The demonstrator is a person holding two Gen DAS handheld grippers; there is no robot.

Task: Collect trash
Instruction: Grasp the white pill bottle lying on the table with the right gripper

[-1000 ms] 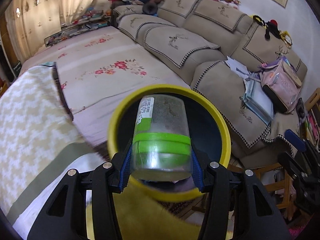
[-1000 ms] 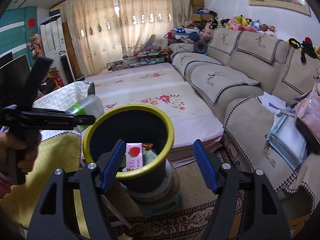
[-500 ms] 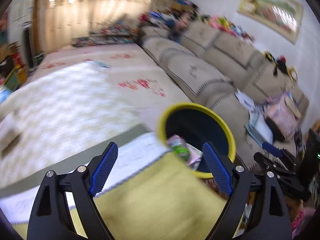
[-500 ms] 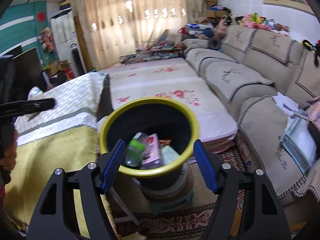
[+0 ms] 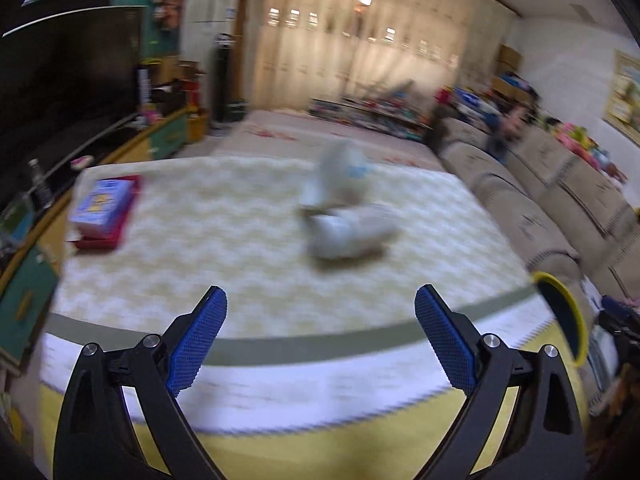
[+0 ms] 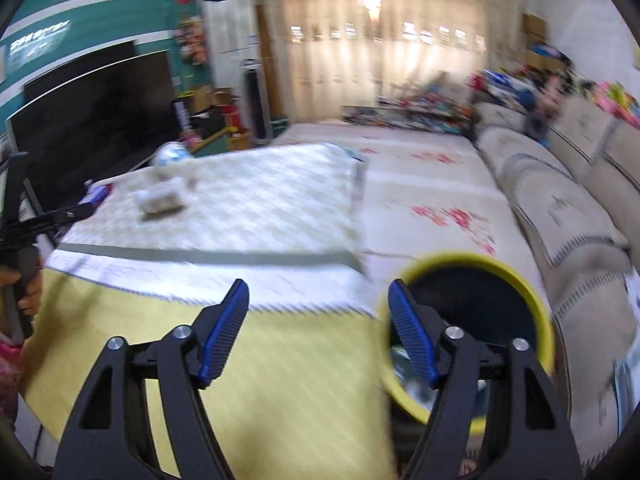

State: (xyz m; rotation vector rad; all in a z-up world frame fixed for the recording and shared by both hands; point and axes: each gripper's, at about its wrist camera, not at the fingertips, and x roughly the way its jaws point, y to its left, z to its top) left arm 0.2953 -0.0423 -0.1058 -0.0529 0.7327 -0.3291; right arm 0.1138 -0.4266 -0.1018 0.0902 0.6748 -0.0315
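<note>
Fingers [image 5: 200,344] of both grippers are spread apart and empty; blurred crumpled trash [image 5: 344,232], lying ahead of them, should be straddled squarely, the yellow-rimmed bin [image 6: 516,276] kept beside the right fingers [image 6: 412,340].

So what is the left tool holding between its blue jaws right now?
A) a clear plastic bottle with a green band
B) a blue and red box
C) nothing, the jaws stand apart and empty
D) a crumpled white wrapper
C: the left gripper has its jaws spread wide with only the pale zigzag-patterned bedcover showing between them.
</note>
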